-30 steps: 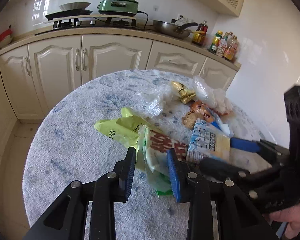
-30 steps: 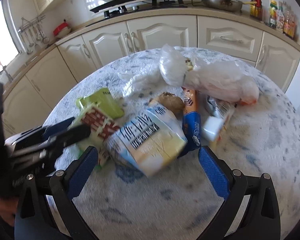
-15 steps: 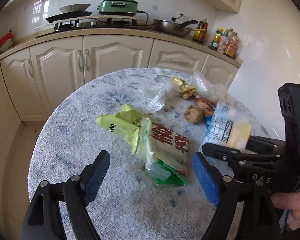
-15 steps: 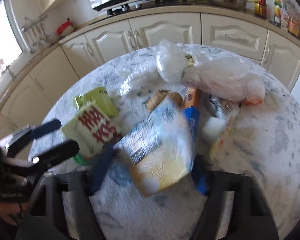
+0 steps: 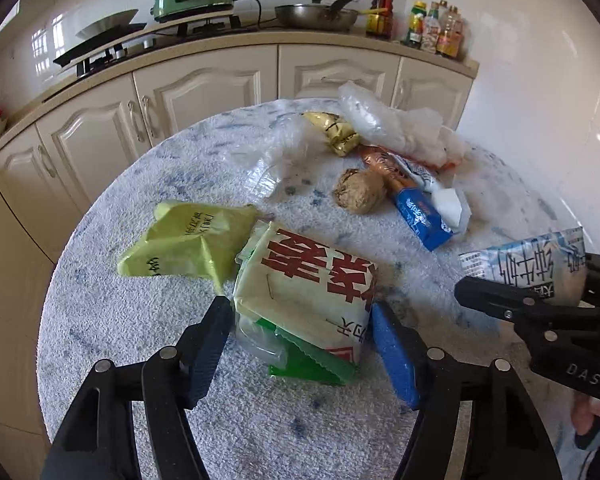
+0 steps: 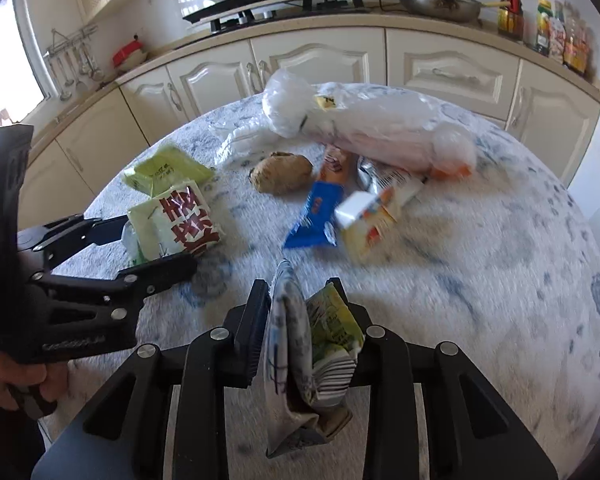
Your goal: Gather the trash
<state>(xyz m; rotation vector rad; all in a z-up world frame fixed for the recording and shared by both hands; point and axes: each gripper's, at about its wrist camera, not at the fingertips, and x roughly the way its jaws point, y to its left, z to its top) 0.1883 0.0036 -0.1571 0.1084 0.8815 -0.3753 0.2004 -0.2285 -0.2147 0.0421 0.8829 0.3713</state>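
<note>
Trash lies on a round blue-white clothed table [image 5: 112,320]. My left gripper [image 5: 300,344] is open, its blue pads on either side of a cream packet with red characters [image 5: 312,280], also in the right wrist view [image 6: 176,224]. My right gripper [image 6: 304,320] is shut on a crumpled white-blue snack bag [image 6: 288,344], lifted off the table; it shows in the left wrist view [image 5: 528,268]. A lime-green bag [image 5: 184,240] lies left of the cream packet.
Further back lie a brown lump [image 5: 360,196], a blue wrapper [image 5: 420,216], a gold wrapper [image 5: 336,132] and clear plastic bags [image 6: 364,128]. A small white and yellow carton [image 6: 368,216] lies mid-table. Cream cabinets [image 5: 204,92] stand behind.
My right gripper closed on the white-blue snack bag and lifted it away to the right. My left gripper opened wide, then moved in around the cream packet.
</note>
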